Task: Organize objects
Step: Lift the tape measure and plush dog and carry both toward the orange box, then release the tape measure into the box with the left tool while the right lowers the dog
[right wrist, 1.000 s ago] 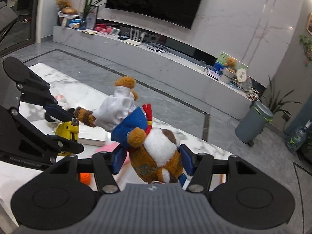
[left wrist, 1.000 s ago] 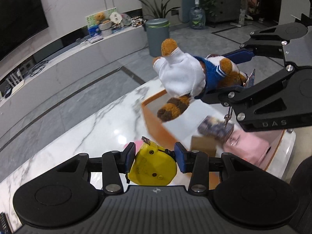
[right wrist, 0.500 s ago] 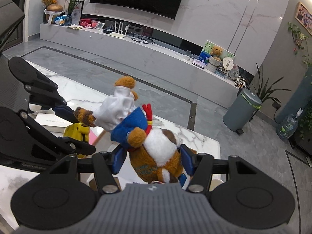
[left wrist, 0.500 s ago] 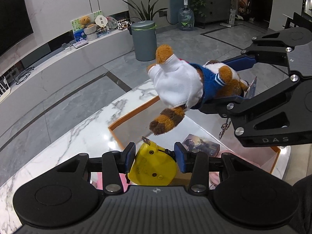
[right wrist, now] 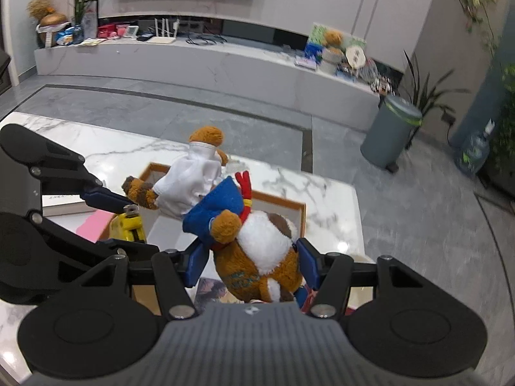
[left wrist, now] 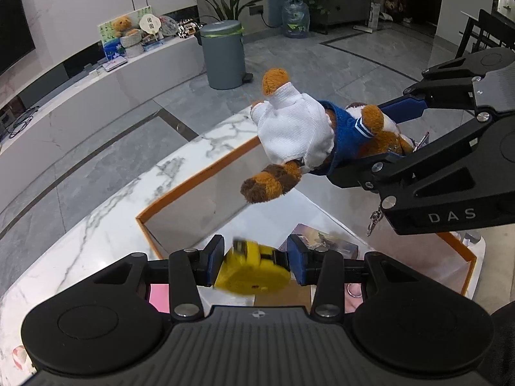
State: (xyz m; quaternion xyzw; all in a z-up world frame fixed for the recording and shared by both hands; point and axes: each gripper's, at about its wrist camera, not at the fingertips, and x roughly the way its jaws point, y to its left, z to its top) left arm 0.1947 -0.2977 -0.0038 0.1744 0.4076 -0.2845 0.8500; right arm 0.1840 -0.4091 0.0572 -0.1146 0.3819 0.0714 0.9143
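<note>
My left gripper (left wrist: 256, 262) hangs over an orange-rimmed white box (left wrist: 196, 180). A yellow tape measure (left wrist: 254, 273) sits tilted and blurred between its blue pads, which stand a little apart from it. My right gripper (right wrist: 249, 265) is shut on a brown plush toy (right wrist: 257, 251) in a blue and white outfit, held in the air above the same box (right wrist: 276, 201). In the left wrist view the toy (left wrist: 299, 138) and right gripper (left wrist: 379, 138) are upper right. In the right wrist view the tape measure (right wrist: 127, 225) is at the left.
The box lies on a white marble table (left wrist: 106, 206) and holds a picture card (left wrist: 322, 238), a cardboard piece and a pink item. A pink sheet (right wrist: 95, 225) and a white book (right wrist: 61, 204) lie beside it. A grey bin (left wrist: 223, 54) stands beyond.
Both grippers moved over the box. The left jaws have widened and the tape measure has tipped over and blurred between them. The right gripper still holds the plush toy.
</note>
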